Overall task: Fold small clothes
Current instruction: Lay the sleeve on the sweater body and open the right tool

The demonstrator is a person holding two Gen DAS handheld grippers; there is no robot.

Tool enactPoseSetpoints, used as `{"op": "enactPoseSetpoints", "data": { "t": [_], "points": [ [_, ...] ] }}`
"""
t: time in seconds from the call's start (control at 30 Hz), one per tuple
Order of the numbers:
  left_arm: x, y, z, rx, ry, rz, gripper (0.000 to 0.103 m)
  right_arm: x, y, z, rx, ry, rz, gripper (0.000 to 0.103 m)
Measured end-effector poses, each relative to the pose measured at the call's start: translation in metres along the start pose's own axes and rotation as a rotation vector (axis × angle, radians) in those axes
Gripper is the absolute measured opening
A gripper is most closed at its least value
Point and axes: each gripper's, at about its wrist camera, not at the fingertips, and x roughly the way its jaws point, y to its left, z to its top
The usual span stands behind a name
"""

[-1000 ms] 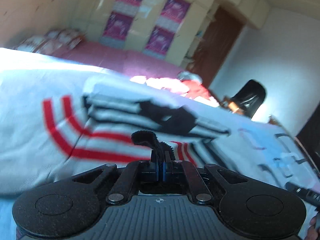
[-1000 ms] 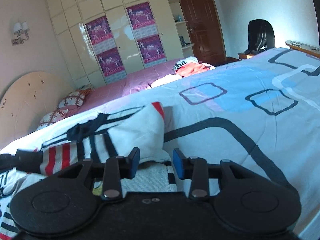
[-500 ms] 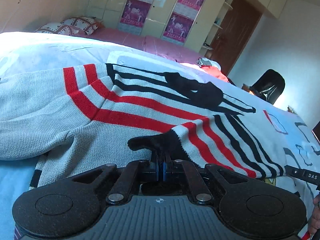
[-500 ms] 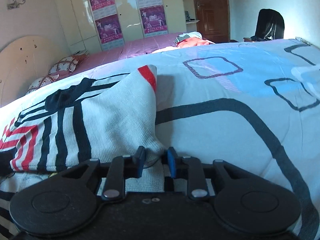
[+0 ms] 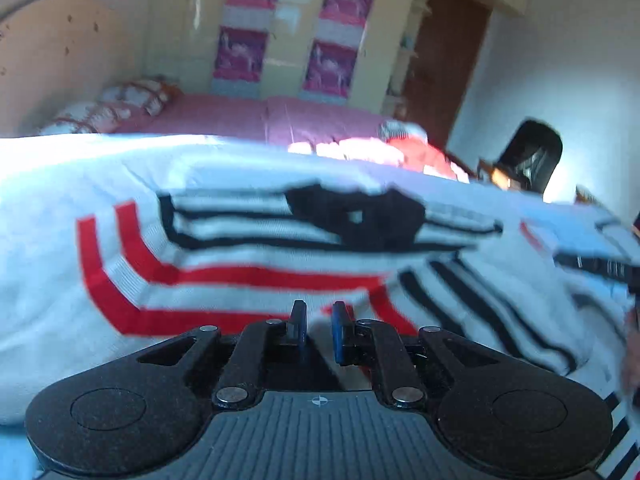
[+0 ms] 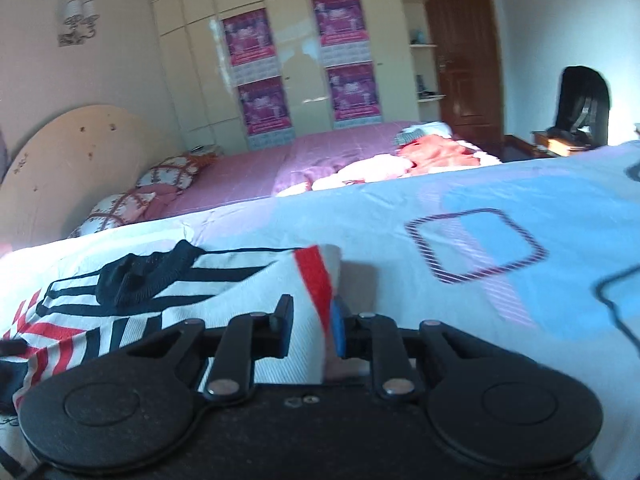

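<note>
A white knit sweater (image 5: 248, 280) with red and black stripes and a black collar lies folded on the bed. My left gripper (image 5: 319, 330) is open just above its near edge, with nothing between the pads. In the right wrist view the same sweater (image 6: 168, 304) lies at the left. My right gripper (image 6: 310, 326) is open, with the sweater's red-striped corner lying between its pads. The other gripper's tip (image 5: 600, 268) shows at the right edge of the left wrist view.
The bed sheet (image 6: 480, 240) is light blue with dark square outlines and stretches to the right. A second bed with a pink cover (image 6: 256, 172), pillows and loose clothes stands behind. A wardrobe with posters, a brown door and a black chair (image 6: 584, 100) are at the back.
My left gripper has let go of the sweater's black edge and opened. My right gripper has opened wider and lifted a little. The sweater now lies flat, folded over.
</note>
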Motion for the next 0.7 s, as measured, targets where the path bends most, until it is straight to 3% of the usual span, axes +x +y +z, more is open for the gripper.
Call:
{"op": "enactPoseSetpoints", "data": {
  "t": [0.07,0.13,0.23,0.37,0.43,0.47,0.57,0.63,0.7],
  "points": [
    [0.004,-0.002,-0.01,0.021,-0.021,0.01,0.012,0.027,0.002,0.001,-0.053,0.049,0.055,0.014],
    [0.001,-0.003,-0.012,0.031,-0.03,0.019,0.012,0.046,0.001,0.0,-0.118,0.068,0.006,0.007],
    [-0.008,-0.004,-0.017,0.036,-0.045,0.042,0.012,0.054,-0.006,0.008,-0.097,0.071,-0.028,0.001],
    [-0.011,-0.003,-0.017,0.022,-0.047,0.064,0.012,0.056,-0.007,0.01,-0.138,0.078,-0.027,0.001],
    [-0.019,-0.006,-0.014,0.022,-0.065,0.081,0.012,0.046,-0.007,0.014,-0.12,0.086,-0.02,0.011],
    [-0.023,-0.007,-0.014,0.03,-0.083,0.078,0.012,0.034,-0.008,0.016,-0.088,0.073,-0.004,0.022],
    [-0.019,-0.006,-0.021,0.072,-0.031,0.119,0.012,-0.006,-0.003,0.004,-0.082,0.074,0.012,0.021],
    [-0.023,0.001,-0.027,0.048,-0.05,0.101,0.012,-0.027,-0.002,-0.015,-0.083,0.109,0.027,0.012],
    [-0.029,0.001,-0.024,0.029,-0.047,0.117,0.013,-0.039,0.002,-0.035,-0.115,0.153,-0.007,0.011]
  ]
}}
